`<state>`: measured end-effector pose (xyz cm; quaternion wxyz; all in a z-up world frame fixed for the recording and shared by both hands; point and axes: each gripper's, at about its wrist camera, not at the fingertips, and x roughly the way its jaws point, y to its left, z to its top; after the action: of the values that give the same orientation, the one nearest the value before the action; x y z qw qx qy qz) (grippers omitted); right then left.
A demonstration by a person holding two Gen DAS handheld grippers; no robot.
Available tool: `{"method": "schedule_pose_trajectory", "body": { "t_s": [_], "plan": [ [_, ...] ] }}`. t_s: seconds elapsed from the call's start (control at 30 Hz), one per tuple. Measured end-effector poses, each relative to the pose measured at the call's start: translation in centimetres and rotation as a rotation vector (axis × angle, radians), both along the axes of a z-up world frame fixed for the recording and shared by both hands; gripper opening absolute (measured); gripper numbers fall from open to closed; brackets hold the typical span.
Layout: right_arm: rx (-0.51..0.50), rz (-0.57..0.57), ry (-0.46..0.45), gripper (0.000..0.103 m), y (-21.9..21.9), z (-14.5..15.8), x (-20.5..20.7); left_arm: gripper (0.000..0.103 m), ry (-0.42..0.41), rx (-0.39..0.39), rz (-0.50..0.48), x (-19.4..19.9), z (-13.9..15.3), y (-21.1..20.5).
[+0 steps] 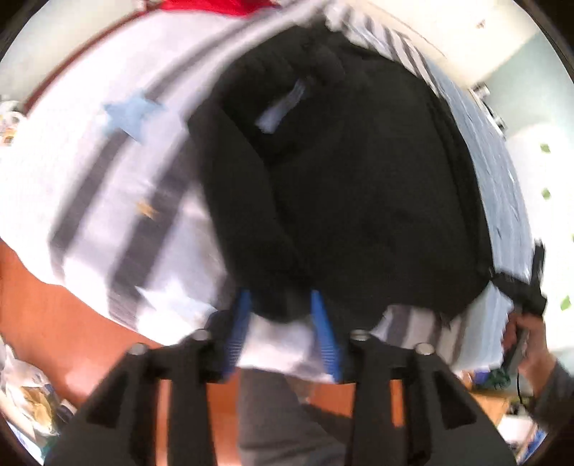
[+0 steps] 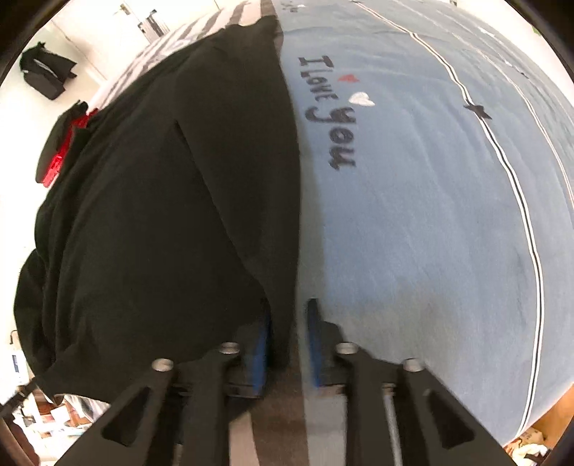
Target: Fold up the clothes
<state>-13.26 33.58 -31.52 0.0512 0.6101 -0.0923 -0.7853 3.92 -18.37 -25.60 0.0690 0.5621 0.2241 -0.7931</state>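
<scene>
One floppy black garment (image 2: 150, 200) spread on the bed (image 2: 412, 222) looks light and limp, so grab its hem: left gripper (image 1: 283, 304) half-open straddling it, right gripper (image 2: 287, 322) narrowly parted around an edge.

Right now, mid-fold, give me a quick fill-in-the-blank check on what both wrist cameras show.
1. The garment being folded is ____ in colour.
2. The blue blanket beside it carries the words "I love ____".
3. In the right wrist view, the garment's edge hangs between the fingers of the ____ gripper.
4. Beyond the garment, in the left wrist view, lies a piece of ____ cloth.

Missing words: black; you; right; red
</scene>
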Motion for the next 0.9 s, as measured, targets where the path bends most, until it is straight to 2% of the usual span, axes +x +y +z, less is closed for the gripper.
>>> {"method": "schedule_pose_trajectory", "body": {
  "t_s": [0.1,0.17,0.27,0.33,0.37,0.47,0.53,0.57,0.6,0.63,0.67,0.7,0.8,0.9],
  "plan": [
    [-0.022,-0.025,-0.001,0.033,0.4,-0.2,0.1,0.067,0.019,-0.046,0.103,-0.9,0.1,-2.5],
    [-0.020,-0.036,0.008,0.036,0.4,-0.4,-0.1,0.069,-0.016,-0.019,0.159,-1.8,-1.6,-3.8],
    [-0.029,-0.056,0.015,0.037,0.4,-0.8,-1.3,0.069,-0.108,0.010,0.195,-2.9,-5.3,-4.6],
    [-0.042,-0.064,0.015,0.037,0.4,-1.1,-2.3,0.069,-0.144,0.059,0.204,-3.3,-7.1,-4.5],
    [-0.050,-0.068,0.016,0.037,0.4,-1.3,-2.9,0.069,-0.152,0.089,0.208,-3.4,-7.6,-4.3],
    [-0.076,-0.074,0.022,0.037,0.4,-1.7,-4.6,0.068,-0.106,0.112,0.168,-4.1,-7.9,-3.2],
    [-0.093,-0.072,0.025,0.037,0.3,-2.0,-5.7,0.051,-0.076,0.121,0.136,-4.7,-8.0,-2.4],
    [-0.099,-0.070,0.023,0.037,0.2,-2.1,-6.2,0.030,-0.074,0.121,0.115,-5.2,-8.1,-2.0],
    [-0.115,-0.070,0.024,0.035,0.2,-2.2,-6.7,0.014,-0.076,0.118,0.090,-5.8,-8.2,-1.6],
    [-0.138,-0.071,0.018,0.030,0.2,-2.2,-7.1,0.009,-0.068,0.113,0.062,-6.6,-8.2,-1.1],
    [-0.160,-0.073,0.013,0.008,0.2,-2.3,-7.5,0.009,-0.057,0.111,0.054,-7.2,-7.9,-1.1],
    [-0.180,-0.076,0.009,0.005,0.2,-2.2,-7.8,0.008,-0.046,0.112,0.052,-7.7,-7.5,-1.1],
    [-0.210,-0.095,0.028,0.005,0.3,-0.7,-7.7,0.007,0.024,0.129,0.078,-9.2,-4.9,-2.2],
    [-0.259,-0.126,0.099,0.004,1.2,3.3,-6.9,0.006,0.135,0.116,0.104,-10.9,0.7,-4.2]
  ]
}}
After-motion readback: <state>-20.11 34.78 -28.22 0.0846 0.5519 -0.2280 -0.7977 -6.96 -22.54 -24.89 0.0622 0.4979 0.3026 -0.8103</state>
